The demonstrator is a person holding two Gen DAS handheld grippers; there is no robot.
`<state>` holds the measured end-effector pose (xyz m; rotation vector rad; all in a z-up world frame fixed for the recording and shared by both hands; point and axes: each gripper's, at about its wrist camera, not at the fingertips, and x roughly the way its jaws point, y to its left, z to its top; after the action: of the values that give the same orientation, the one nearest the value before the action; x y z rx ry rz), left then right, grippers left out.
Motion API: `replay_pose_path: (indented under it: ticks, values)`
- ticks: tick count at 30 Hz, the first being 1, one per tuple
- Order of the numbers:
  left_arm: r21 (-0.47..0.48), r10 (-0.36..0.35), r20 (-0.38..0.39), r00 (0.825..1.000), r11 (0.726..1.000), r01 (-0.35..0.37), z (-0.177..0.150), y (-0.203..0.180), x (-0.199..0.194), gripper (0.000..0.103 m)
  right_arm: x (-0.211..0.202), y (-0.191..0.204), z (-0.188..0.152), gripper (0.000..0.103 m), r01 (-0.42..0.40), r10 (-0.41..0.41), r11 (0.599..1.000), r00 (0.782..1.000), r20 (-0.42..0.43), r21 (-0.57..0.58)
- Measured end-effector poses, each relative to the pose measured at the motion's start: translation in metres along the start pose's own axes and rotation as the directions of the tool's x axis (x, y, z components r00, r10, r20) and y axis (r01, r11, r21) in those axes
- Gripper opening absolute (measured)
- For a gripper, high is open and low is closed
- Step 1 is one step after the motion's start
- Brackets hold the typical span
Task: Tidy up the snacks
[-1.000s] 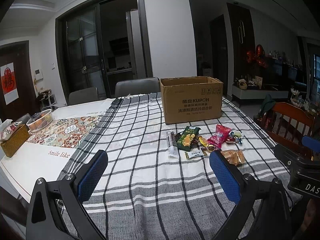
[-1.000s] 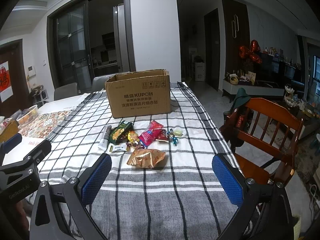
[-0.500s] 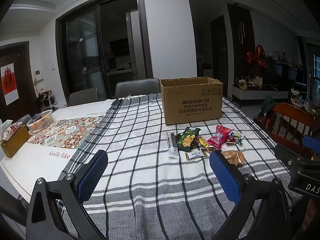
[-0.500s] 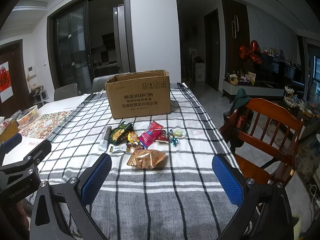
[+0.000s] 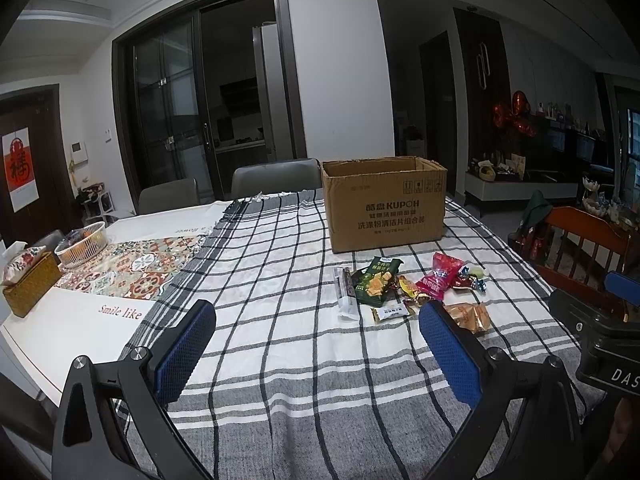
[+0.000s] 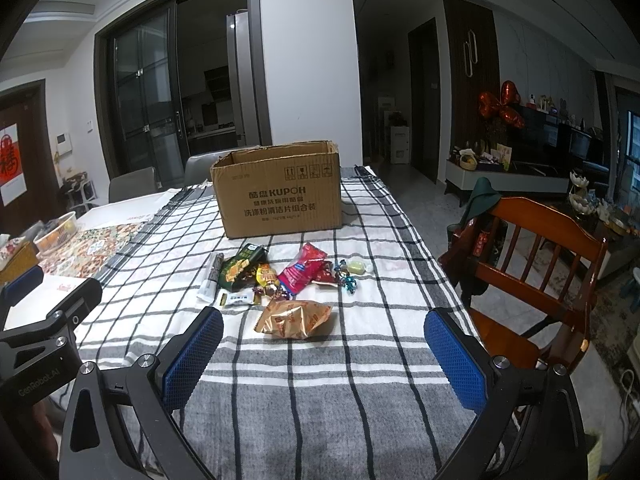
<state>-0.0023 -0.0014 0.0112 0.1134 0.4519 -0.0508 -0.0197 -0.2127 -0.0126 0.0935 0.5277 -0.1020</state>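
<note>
Snack packets (image 6: 280,280) lie clustered on the checked tablecloth (image 6: 360,360), just before an open cardboard box (image 6: 278,196); a golden bag (image 6: 294,318) sits nearest. Both the left gripper (image 5: 316,344) and right gripper (image 6: 324,350) hover wide-jawed, empty. A wooden chair (image 6: 536,272) flanks the table.

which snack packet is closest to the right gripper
The crinkled golden-brown foil packet: it lies alone in front of the pile, nearest the open right gripper; the other snacks sit farther back, toward the box.

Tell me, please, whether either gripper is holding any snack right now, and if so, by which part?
Nothing is held. The left gripper and right gripper are both open above the cloth, short of the snacks.
</note>
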Motion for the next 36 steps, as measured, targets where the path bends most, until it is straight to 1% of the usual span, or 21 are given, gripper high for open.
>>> replay_pose_path:
  ticks: [15, 20, 25, 27, 30, 33, 36]
  values:
    - [0.001, 0.001, -0.003, 1.0, 1.0, -0.001, -0.001, 0.0, 0.002, 0.103, -0.002, 0.0, 0.001, 0.102, -0.001, 0.001, 1.0, 1.0, -0.004, 0.0]
    - [0.008, -0.003, -0.017, 1.0, 1.0, 0.003, -0.005, -0.002, 0.008, 0.103, 0.011, 0.003, 0.001, 0.102, -0.004, 0.004, 1.0, 1.0, -0.02, -0.003]
    - [0.025, -0.01, -0.035, 0.999, 1.0, 0.011, -0.005, -0.005, 0.023, 0.103, 0.027, 0.005, -0.001, 0.102, -0.002, 0.001, 1.0, 0.999, -0.043, -0.026]
    - [0.039, -0.033, -0.049, 0.998, 0.999, 0.034, -0.005, -0.006, 0.032, 0.103, 0.034, 0.007, -0.001, 0.102, -0.004, 0.002, 0.999, 0.999, -0.051, -0.04]
    - [0.057, -0.037, -0.062, 0.997, 0.998, 0.041, -0.005, -0.006, 0.044, 0.103, 0.048, 0.01, 0.0, 0.102, -0.013, 0.01, 0.998, 0.998, -0.061, -0.054]
    - [0.076, -0.063, -0.08, 0.995, 0.995, 0.069, -0.005, -0.007, 0.056, 0.103, 0.063, 0.013, 0.001, 0.101, -0.027, 0.023, 0.998, 0.997, -0.067, -0.064]
    - [0.1, -0.082, -0.105, 0.991, 0.991, 0.093, -0.004, -0.009, 0.069, 0.103, 0.081, 0.016, 0.002, 0.096, -0.05, 0.044, 0.997, 0.995, -0.094, -0.057]
